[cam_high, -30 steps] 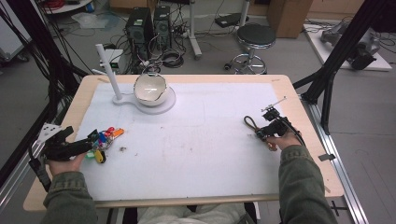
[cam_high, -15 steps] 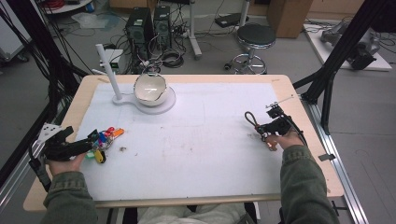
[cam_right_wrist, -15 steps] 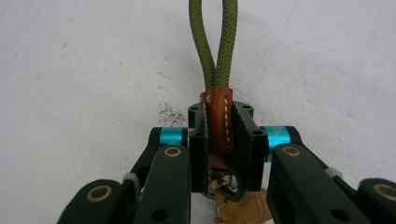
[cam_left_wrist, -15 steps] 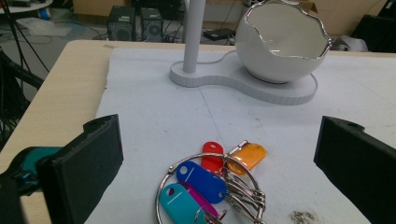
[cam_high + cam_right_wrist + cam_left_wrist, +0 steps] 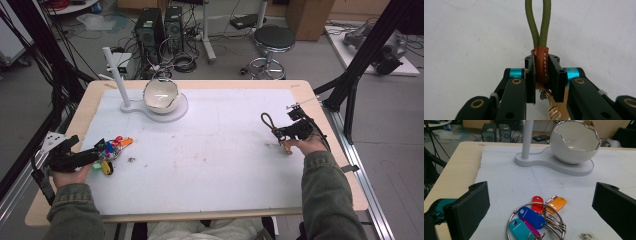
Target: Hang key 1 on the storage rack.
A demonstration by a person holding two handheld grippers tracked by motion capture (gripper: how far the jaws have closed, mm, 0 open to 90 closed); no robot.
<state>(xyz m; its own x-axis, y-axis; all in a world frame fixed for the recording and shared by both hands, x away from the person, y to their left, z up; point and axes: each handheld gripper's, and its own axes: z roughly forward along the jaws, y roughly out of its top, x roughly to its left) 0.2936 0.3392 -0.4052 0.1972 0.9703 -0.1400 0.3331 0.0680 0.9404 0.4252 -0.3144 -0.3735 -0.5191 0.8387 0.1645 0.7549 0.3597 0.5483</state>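
Worktop (image 5: 220, 165), white mat over wood. White stand with cracked-egg bowl (image 5: 160, 95), far left. Ring of coloured key tags (image 5: 536, 217), near left, lying between the released left tongs (image 5: 97, 154). Right tongs (image 5: 542, 72), right side, clenched on the brown leather sleeve of an olive cord loop (image 5: 539, 22).

White-matted table (image 5: 225, 165): key ring (image 5: 111, 148), bowl stand (image 5: 159, 111)

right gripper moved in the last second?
Yes. The right gripper, shut on the olive cord lanyard, has edged slightly up-frame toward the white table's far edge.
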